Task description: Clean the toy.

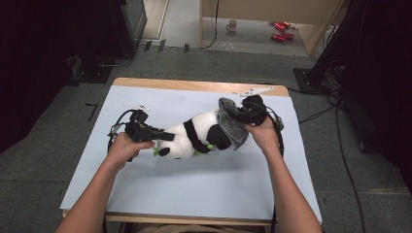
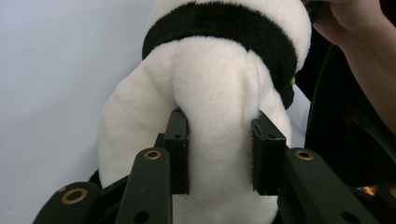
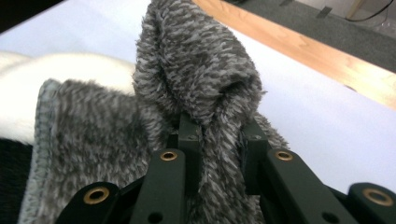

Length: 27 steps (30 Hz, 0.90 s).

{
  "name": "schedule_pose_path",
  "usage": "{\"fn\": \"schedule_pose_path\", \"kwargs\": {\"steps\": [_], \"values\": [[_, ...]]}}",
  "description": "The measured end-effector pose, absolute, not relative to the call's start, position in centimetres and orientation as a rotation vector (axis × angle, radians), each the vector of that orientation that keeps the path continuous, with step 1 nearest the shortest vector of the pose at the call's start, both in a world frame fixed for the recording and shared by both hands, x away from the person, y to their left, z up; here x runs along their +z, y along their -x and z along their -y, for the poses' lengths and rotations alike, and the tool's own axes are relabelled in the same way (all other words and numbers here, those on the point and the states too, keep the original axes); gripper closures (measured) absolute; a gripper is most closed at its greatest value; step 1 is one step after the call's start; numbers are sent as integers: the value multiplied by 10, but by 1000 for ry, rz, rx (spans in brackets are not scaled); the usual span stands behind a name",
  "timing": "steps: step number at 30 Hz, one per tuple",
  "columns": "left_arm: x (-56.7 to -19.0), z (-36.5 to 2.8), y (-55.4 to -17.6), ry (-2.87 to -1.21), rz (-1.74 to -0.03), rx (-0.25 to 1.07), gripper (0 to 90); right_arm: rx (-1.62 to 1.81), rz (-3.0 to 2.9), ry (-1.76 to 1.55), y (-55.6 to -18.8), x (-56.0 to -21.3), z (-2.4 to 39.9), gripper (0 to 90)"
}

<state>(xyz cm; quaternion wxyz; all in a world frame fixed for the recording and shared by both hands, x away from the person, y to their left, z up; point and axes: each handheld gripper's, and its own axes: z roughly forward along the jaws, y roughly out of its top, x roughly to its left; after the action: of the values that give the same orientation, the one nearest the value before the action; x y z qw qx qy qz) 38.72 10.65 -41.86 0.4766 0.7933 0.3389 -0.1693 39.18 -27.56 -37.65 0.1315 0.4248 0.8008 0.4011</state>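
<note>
- on the left of the high view we see our left hand (image 1: 125, 147) coming in from the bottom edge, holding the left claw (image 1: 167, 136) level and pointing right.
- the left claw is clamped on the panda (image 1: 194, 136): in the left gripper view its two black jaws press into a fold of white plush (image 2: 219, 140) that bulges between them.
- the panda lies on its side on the pale blue bench (image 1: 194, 179), about in the middle, with its white body and black band in plain sight.
- in the left gripper view the black band (image 2: 224, 23) crosses the plush above the pinched fold, and the bench shows pale behind on the left.
- a grey cloth (image 1: 231, 124) drapes over the right end of the panda, touching it.
- in the right gripper view the cloth (image 3: 196, 79) rises in a fuzzy, bunched fold, with a stitched edge at the left and white plush just behind it.
- the right claw (image 1: 245, 114) is clamped on the cloth: its jaws squeeze a narrow strip of the grey pile between them.
- our right hand (image 1: 265, 133) holds that claw at the right of the panda, near the far edge of the bench.
- beyond the bench, on the floor, we see a mug (image 1: 232, 25) and red cans (image 1: 281, 30).
</note>
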Motion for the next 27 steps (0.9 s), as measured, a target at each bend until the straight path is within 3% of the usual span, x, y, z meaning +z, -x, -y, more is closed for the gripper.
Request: {"fn": "schedule_pose_path", "kwargs": {"steps": [9, 27], "values": [[-419, -101, -386, -1937, -815, -475, 661, 1260, -2320, -1139, -382, -356, 266, 770], [-429, -108, -394, -1942, -891, -458, 654, 1025, -2473, -1259, -383, -426, 272, 773]]}}
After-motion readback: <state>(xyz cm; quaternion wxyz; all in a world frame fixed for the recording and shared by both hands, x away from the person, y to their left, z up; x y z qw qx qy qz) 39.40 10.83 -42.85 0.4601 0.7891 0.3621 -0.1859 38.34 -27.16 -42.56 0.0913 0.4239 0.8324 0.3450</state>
